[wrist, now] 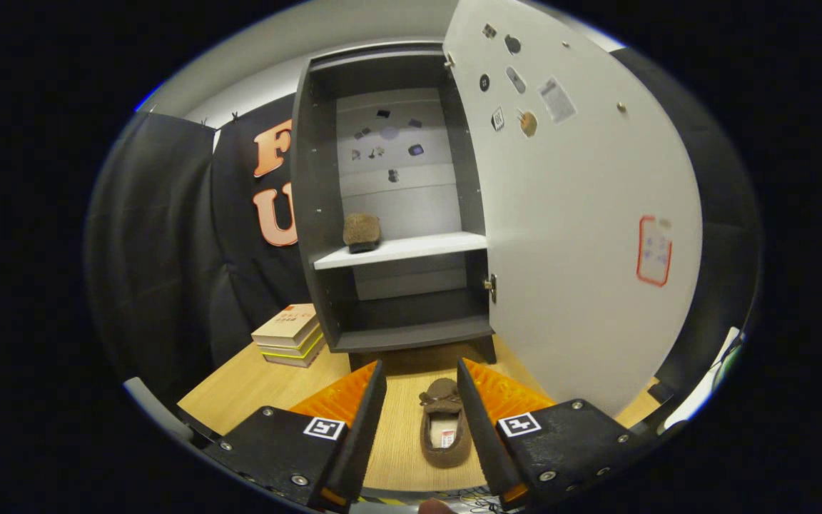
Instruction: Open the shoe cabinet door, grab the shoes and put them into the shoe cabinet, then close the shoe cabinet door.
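Gripper view: a stack of books [290, 335] lies at the table's [240, 389] back left. Right of it stands the shoe cabinet [389, 214], one brown shoe [362, 232] already on its shelf [404, 250]. The jaws of the gripper [422, 382] are spread and hold nothing, with the second shoe [444, 428] lying between them on the table. Rightmost, the open door [582, 235] hangs close beside them. Judged risks: a shallow pinch could drop the soft shoe, and swinging right could knock the door.
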`<state>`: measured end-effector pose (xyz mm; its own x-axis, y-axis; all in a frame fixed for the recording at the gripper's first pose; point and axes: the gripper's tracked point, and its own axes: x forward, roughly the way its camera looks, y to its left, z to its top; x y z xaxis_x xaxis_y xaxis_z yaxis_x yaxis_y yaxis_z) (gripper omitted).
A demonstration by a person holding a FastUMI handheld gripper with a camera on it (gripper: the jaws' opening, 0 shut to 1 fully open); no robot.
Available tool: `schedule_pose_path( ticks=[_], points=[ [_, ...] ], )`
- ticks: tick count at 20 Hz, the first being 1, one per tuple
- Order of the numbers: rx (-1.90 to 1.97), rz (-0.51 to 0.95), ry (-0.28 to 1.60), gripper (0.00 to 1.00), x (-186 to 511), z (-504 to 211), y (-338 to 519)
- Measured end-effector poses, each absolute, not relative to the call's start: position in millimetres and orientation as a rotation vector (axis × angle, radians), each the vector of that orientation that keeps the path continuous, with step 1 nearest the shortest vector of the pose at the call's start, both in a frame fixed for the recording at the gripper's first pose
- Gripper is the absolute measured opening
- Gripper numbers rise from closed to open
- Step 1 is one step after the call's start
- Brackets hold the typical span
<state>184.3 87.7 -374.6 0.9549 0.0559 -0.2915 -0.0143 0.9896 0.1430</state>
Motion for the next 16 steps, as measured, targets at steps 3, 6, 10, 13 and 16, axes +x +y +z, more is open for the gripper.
schedule_pose_path(
  ticks=[3,6,10,13,16],
  points=[
    [0.166,0.025,0.333,0.64,203,-422,90],
    [0.163,0.028,0.352,0.65,218,-458,94],
    [0.147,0.04,0.386,0.65,234,-505,103],
    [0.15,0.044,0.442,0.65,239,-538,112],
    [0.135,0.039,0.489,0.66,245,-567,113]
  ],
)
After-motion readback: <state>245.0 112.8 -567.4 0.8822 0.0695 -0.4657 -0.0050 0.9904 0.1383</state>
